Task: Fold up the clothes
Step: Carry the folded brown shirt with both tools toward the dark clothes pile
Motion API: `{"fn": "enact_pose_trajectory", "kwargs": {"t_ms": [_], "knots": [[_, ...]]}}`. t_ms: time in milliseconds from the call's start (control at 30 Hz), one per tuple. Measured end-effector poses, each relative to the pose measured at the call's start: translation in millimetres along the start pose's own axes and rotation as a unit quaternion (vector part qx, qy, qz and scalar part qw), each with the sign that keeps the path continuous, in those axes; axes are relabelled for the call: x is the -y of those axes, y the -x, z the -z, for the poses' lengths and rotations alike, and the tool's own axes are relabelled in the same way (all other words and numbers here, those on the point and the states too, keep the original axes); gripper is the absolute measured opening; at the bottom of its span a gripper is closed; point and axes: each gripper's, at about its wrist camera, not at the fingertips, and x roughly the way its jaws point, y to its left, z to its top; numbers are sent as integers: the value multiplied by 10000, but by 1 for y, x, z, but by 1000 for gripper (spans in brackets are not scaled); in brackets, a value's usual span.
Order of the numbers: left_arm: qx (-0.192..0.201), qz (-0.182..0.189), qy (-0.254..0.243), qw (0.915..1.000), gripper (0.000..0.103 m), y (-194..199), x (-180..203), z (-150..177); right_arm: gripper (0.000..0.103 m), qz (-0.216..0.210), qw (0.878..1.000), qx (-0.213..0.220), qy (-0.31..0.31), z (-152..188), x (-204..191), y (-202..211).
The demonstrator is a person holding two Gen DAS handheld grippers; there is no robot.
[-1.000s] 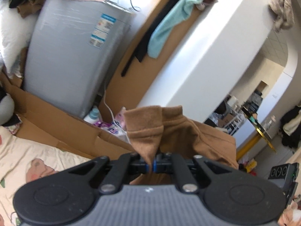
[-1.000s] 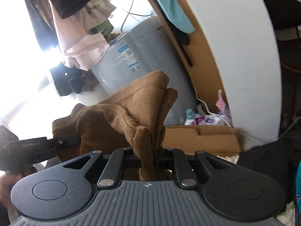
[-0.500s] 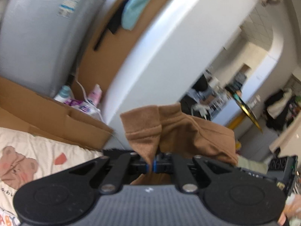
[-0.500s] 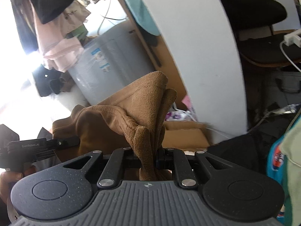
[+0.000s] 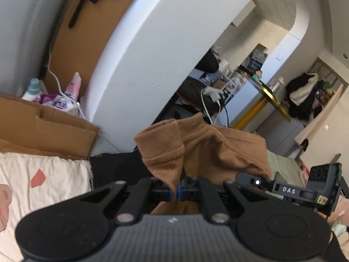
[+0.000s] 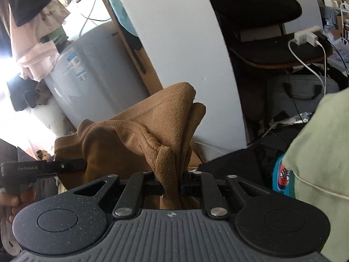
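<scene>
- Two grippers share one brown garment (image 5: 209, 146), which hangs in the air between them, above the bedding and clear of it.
- Behind it a white curved wall (image 5: 152, 50) fills the middle of both views, with a grey appliance (image 6: 96, 78) and a cardboard box (image 5: 43, 128) to its left.
- Below on the left lies a printed cream bedsheet (image 5: 43, 183); a pale green cloth (image 6: 322, 148) bulges in at the right wrist view's right edge.
- Left gripper (image 5: 177, 193) — its jaws nearly closed, pinching a thin cuffed edge of the garment.
- Right gripper (image 6: 172, 184) — its jaws narrow, clamped on a thicker bunched fold that rises in a peak above them.
- Blue-capped bottle (image 5: 32, 87) stands behind the box.
</scene>
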Motion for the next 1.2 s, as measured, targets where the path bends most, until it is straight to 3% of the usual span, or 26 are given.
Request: {"fn": "enact_pose_trajectory", "kwargs": {"t_ms": [333, 733, 1200], "knots": [[-162, 244, -100, 9995, 4, -45, -12, 6, 12, 68, 9993, -96, -361, 13, 40, -25], [-293, 677, -326, 9967, 4, -96, -31, 21, 12, 427, 9983, 37, -383, 33, 74, -54], [-660, 715, -343, 9947, 4, -151, -67, 37, 12, 763, 9952, -212, -567, 64, 108, -118]]}}
